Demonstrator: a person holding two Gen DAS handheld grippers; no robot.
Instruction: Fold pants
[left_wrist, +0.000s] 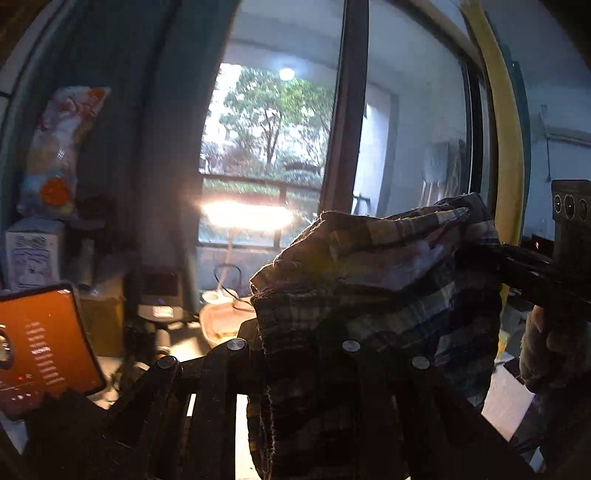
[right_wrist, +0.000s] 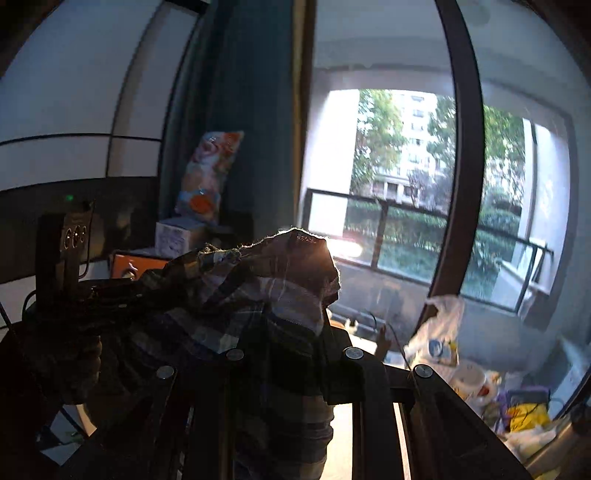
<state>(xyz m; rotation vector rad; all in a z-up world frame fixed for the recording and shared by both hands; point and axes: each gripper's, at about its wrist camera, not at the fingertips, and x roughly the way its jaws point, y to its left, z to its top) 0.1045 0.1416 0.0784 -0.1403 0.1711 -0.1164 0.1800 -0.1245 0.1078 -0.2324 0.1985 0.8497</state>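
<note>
Plaid pants fill the near field of both wrist views, bunched and draped over my claws, held up in the air against the bright window. Cloth hangs in loose folds, no flat layer or crease visible. I judge the fold as barely begun: garment lifted, not yet spread or doubled.

Left gripper: narrow gap, fabric running down between the fingers, so I read it as clamped on the pants. In the right wrist view it also shows from the side, biting the far end of the cloth.

Right gripper: likewise nearly closed with plaid caught between its fingers; from the left wrist view it enters at the right edge, pinching the other corner.

Background, smaller: orange screen, snack bag, white plastic bag.

Remaining: stretch it out, lay it down, fold.
</note>
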